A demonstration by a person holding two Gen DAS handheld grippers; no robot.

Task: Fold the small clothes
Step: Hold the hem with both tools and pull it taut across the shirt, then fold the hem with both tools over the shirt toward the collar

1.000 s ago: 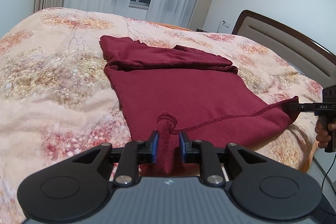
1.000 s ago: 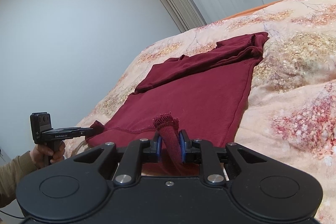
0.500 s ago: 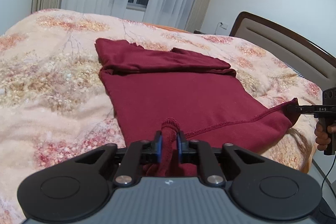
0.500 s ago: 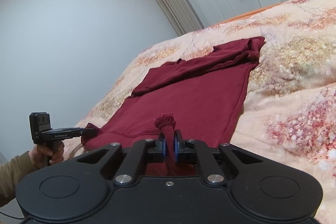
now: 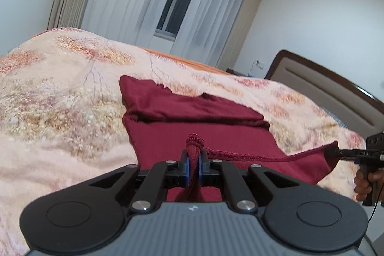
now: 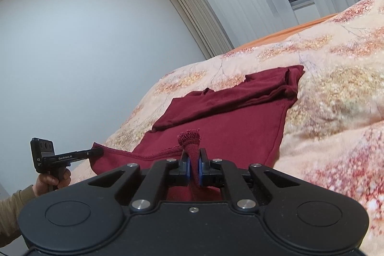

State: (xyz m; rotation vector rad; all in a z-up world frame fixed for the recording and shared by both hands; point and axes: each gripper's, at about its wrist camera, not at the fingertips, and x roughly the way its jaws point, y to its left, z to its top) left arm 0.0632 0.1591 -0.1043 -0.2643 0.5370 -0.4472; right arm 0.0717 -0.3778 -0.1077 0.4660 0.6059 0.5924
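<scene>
A dark red garment (image 5: pixel 204 136) (image 6: pixel 228 126) lies spread on the bed, its sleeves folded across the far end. My left gripper (image 5: pixel 193 164) is shut on a bunched corner of the near hem, which pokes up between the blue pads. My right gripper (image 6: pixel 194 167) is shut on the other near hem corner in the same way. The hem edge (image 5: pixel 264 156) runs taut between the two grips and is lifted off the quilt. The left wrist view shows my right gripper (image 5: pixel 334 151) at the far right; the right wrist view shows my left gripper (image 6: pixel 96 151) at the left.
A floral quilt (image 5: pixel 60 112) (image 6: pixel 336 100) covers the bed. A brown headboard (image 5: pixel 324 85) rises at the right in the left wrist view. White curtains and a window (image 5: pixel 177 4) stand beyond the bed. A person's hand and sleeve (image 6: pixel 21 193) hold the left gripper.
Both grippers closed fully onto the hem corners and rose a little, lifting the near hem off the quilt. The garment's far end has stayed put.
</scene>
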